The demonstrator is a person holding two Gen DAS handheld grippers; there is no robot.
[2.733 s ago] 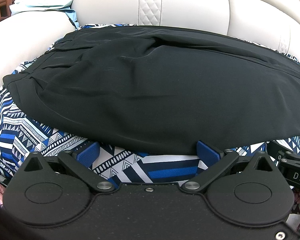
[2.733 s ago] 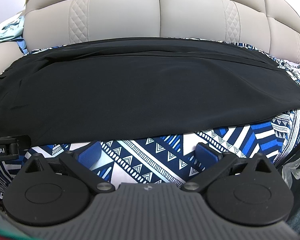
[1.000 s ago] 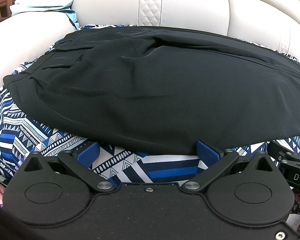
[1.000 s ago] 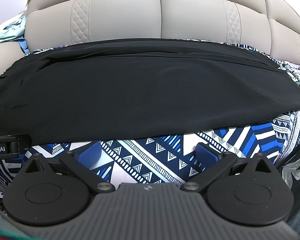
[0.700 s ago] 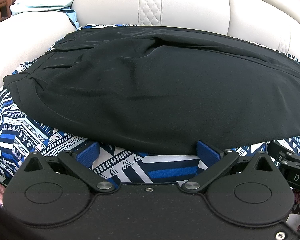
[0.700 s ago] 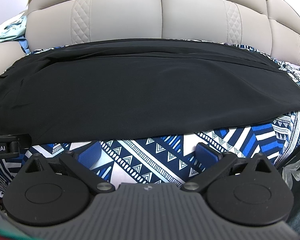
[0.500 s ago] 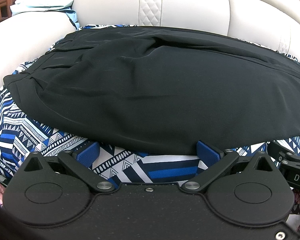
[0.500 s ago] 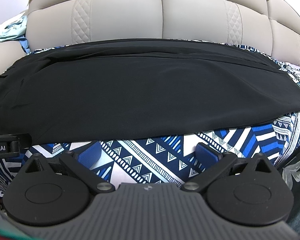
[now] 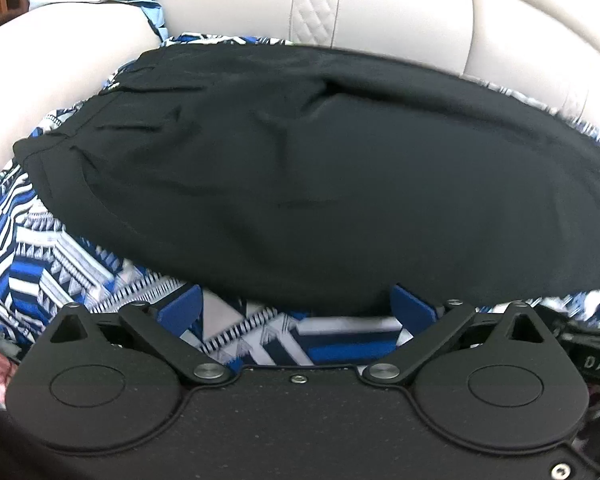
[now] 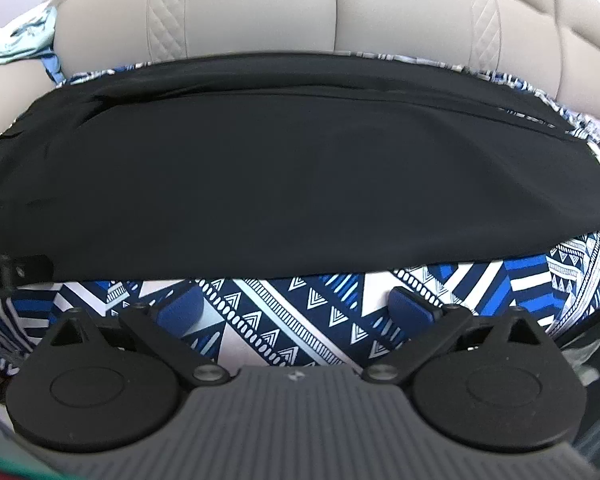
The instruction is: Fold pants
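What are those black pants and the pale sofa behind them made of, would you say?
The black pants look like a thin, matte woven fabric, perhaps polyester: they drape smoothly with soft creases and little sheen. The pale beige sofa looks like leather or faux leather: smooth, slightly glossy cushions with diamond-stitched quilted panels. Which of the two cannot be told.

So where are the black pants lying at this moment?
In both wrist views the black pants lie spread flat across the blue patterned cloth on the beige sofa, just beyond the open tongs.
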